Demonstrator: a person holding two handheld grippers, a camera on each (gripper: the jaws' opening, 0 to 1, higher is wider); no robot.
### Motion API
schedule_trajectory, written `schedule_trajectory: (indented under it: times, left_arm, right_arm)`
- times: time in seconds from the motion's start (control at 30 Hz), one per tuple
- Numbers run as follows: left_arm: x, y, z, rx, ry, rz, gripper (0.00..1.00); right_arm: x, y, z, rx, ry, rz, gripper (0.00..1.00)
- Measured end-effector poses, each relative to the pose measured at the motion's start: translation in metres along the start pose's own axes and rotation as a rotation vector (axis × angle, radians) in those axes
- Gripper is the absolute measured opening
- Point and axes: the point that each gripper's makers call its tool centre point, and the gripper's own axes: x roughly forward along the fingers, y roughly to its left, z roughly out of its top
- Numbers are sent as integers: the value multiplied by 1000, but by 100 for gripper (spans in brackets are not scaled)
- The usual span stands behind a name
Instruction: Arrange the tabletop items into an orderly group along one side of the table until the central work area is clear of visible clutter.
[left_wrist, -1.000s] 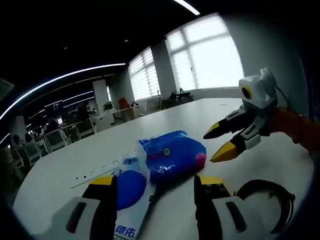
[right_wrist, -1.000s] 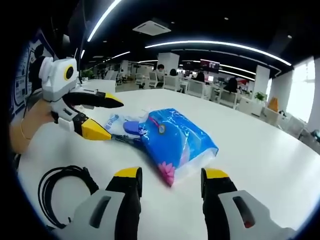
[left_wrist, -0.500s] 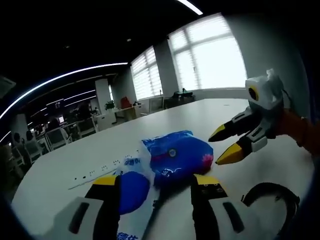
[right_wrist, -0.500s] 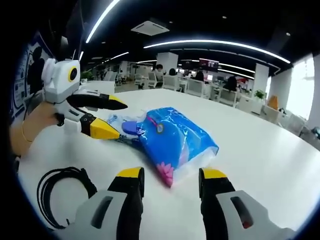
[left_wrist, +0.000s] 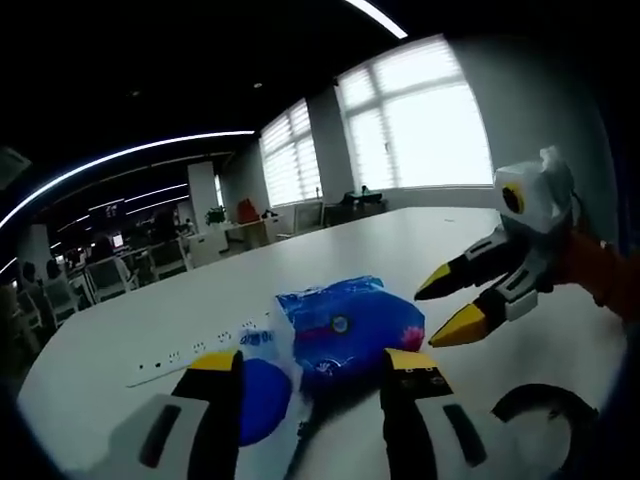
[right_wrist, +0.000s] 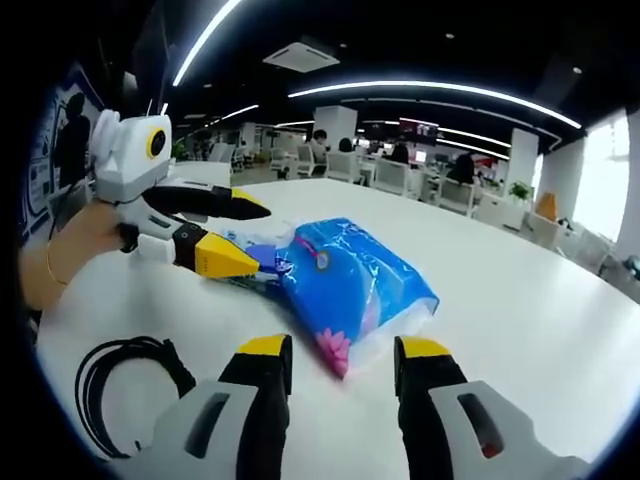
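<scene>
left gripper (left_wrist: 312, 372) open, jaws astride near end of blue pack (left_wrist: 350, 322), not gripping. right gripper (right_wrist: 335, 360) open, hovering just before pack's flowered corner. pack lay mid-table (right_wrist: 520, 330), partly over flat blue-and-white pouch (left_wrist: 255, 385). black cable (right_wrist: 125, 370) coiled nearby; white power strip (left_wrist: 195, 350) beyond. pack looked soft, light, crinkly film, likely slippery; best pinched at sealed end seam.

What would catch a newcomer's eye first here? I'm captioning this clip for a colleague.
A bright blue plastic pack lies mid-table on the white table, with both open grippers aimed at it: the left gripper reaching in beside it, the right gripper just short of it. A coiled black cable lies nearby.
</scene>
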Motion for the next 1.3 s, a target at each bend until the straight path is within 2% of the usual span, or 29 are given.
schedule_trajectory:
  times: [0.2, 0.53, 0.77, 0.97, 1.17, 1.3]
  left_arm:
    - [6, 2, -1, 2, 9, 2, 52]
    - [15, 0, -4, -18, 20, -7, 48]
    - [18, 1, -6, -34, 35, 1, 40]
    - [21, 2, -7, -51, 41, 12, 35]
    - [23, 2, -9, -104, 48, 17, 32]
    - [25, 4, -11, -170, 52, 25, 29]
  right_arm:
    - [0, -3, -1, 16, -2, -11, 31]
    - [4, -1, -5, 35, 10, -10, 28]
    - [6, -2, -7, 37, 17, -17, 22]
    - [6, -4, -9, 49, 20, -25, 21]
    - [7, -2, -12, 34, 30, -31, 19]
    - [7, -1, -9, 34, 26, -35, 19]
